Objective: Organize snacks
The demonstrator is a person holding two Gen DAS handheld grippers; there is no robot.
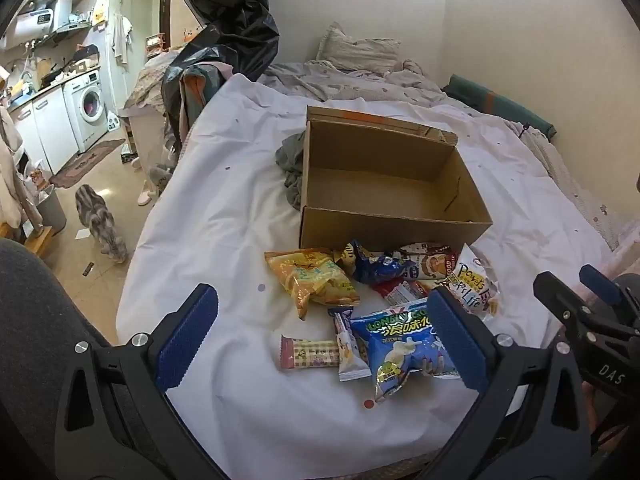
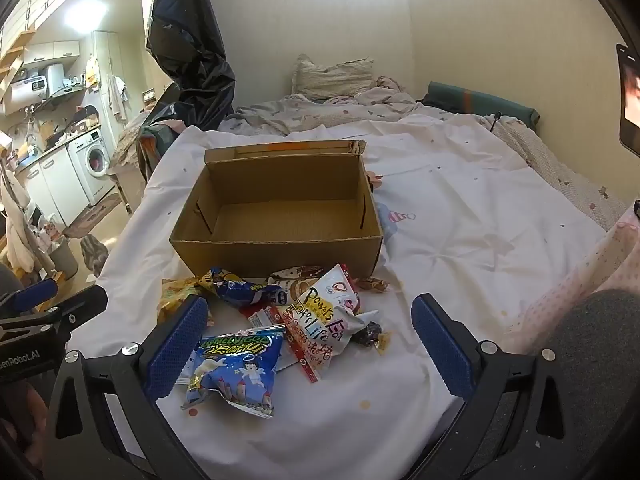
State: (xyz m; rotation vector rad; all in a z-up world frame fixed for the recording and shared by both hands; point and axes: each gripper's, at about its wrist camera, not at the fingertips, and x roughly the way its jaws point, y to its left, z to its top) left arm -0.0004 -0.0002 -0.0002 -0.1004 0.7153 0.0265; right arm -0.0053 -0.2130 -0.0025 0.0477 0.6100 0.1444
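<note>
Left gripper [image 1: 322, 338]: nearest the lens, fingers [image 1: 186, 334] spread wide, nothing held, hovering over the near edge of the bed [image 1: 224, 216].
Right gripper [image 2: 308, 344]: fingers [image 2: 442, 350] likewise wide apart, empty, over the same near edge.
Snacks, loose on the white sheet, left to right: yellow chip bag [image 1: 310, 280]; pink checked wafer bar [image 1: 310, 354] nearer the edge; small white-and-purple bar [image 1: 348, 346] touching it; blue Lonely God bag [image 1: 404, 350]; dark blue crumpled packet [image 1: 378, 266]; red-and-white packet [image 1: 402, 292]; brown-and-white packet [image 1: 430, 264]; white "Powers for Life" bag [image 1: 478, 284].
Cardboard box [image 1: 384, 184]: open, interior bare, standing mid-bed directly behind the snacks, touching the rearmost ones.
Grey cloth [image 1: 292, 160]: bunched against the box's left wall.
</note>
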